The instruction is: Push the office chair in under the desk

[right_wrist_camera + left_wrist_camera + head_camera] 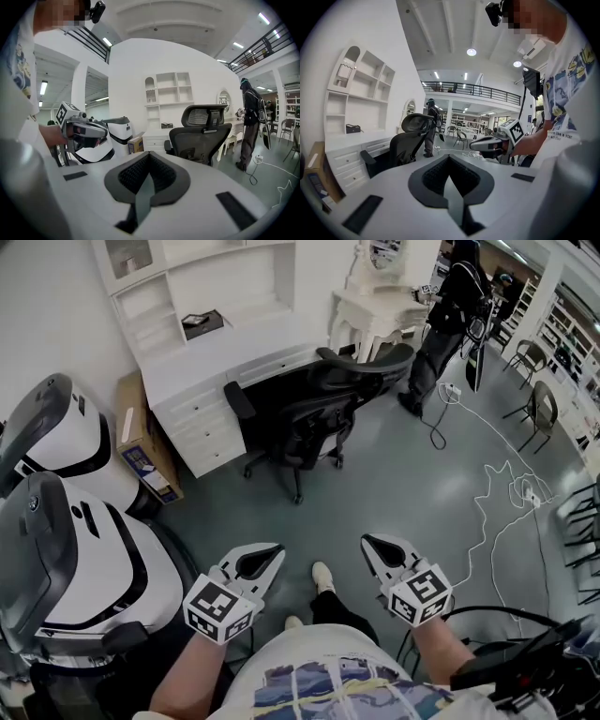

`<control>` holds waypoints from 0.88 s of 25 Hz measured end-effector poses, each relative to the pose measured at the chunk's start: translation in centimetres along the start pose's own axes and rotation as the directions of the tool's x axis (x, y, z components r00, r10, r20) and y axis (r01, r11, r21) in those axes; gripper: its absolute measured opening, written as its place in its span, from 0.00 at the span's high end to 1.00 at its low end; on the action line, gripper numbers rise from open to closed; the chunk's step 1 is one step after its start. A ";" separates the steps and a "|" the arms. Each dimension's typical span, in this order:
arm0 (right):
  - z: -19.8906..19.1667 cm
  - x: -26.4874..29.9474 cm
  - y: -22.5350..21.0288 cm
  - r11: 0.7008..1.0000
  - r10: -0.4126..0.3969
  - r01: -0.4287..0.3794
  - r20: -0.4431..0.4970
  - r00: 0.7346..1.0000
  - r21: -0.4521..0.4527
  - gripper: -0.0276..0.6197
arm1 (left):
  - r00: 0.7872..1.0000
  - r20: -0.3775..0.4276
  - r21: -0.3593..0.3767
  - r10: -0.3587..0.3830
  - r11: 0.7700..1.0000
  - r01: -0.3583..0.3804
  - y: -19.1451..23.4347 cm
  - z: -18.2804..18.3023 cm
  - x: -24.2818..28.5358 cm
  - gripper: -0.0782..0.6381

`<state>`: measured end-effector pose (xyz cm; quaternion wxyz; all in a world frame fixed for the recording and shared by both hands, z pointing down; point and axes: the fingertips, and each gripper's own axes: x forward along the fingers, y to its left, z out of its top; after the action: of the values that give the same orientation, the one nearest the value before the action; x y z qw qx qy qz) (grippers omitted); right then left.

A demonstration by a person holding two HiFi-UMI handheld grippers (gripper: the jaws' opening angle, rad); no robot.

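Note:
A black office chair (314,404) stands pulled out from the white desk (216,357), its back toward me; it also shows in the left gripper view (405,140) and the right gripper view (206,136). My left gripper (270,554) and right gripper (373,545) hover side by side above the grey floor, well short of the chair. Both are shut with nothing between the jaws. In the left gripper view the right gripper (487,144) shows across from it, and in the right gripper view the left gripper (86,131) does.
A cardboard box (142,442) leans left of the desk. Two white-and-grey machines (56,549) crowd the near left. A person in black (445,320) stands by a white table at the back right. White cable (497,488) trails over the floor; other chairs (539,409) stand right.

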<state>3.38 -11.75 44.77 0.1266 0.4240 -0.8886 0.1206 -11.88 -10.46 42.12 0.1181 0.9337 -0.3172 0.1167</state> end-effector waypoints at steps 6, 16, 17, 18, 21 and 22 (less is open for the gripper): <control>-0.2 -0.6 1.6 1.000 0.000 0.000 0.001 1.000 -0.009 0.92 | 1.000 0.003 0.004 0.001 1.000 -0.001 -0.7 -0.6 -1.3 0.87; -0.2 -0.7 3.0 0.999 0.020 -0.020 0.000 1.000 -0.030 0.92 | 1.000 0.002 -0.001 -0.004 1.000 0.004 -1.5 -1.3 -2.4 0.87; -0.2 -0.7 3.1 0.999 0.017 -0.017 0.000 1.000 -0.027 0.92 | 1.000 0.002 0.000 -0.005 1.000 0.005 -1.5 -1.3 -2.4 0.87; -0.1 -0.7 3.1 0.999 0.018 -0.018 0.001 1.000 -0.027 0.92 | 1.000 0.002 0.001 -0.007 1.000 0.007 -1.6 -1.3 -2.5 0.87; -0.1 -0.7 3.4 0.999 0.028 -0.027 0.005 1.000 -0.036 0.92 | 1.000 0.001 0.004 -0.011 1.000 0.011 -1.7 -1.2 -2.6 0.87; -0.1 -0.7 3.4 0.999 0.030 -0.029 0.005 1.000 -0.038 0.92 | 1.000 0.001 0.005 -0.011 1.000 0.011 -1.8 -1.2 -2.6 0.87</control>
<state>1.09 -9.15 44.23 0.1304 0.4087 -0.8972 0.1047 -12.98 -7.25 42.21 0.1162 0.9358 -0.3117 0.1164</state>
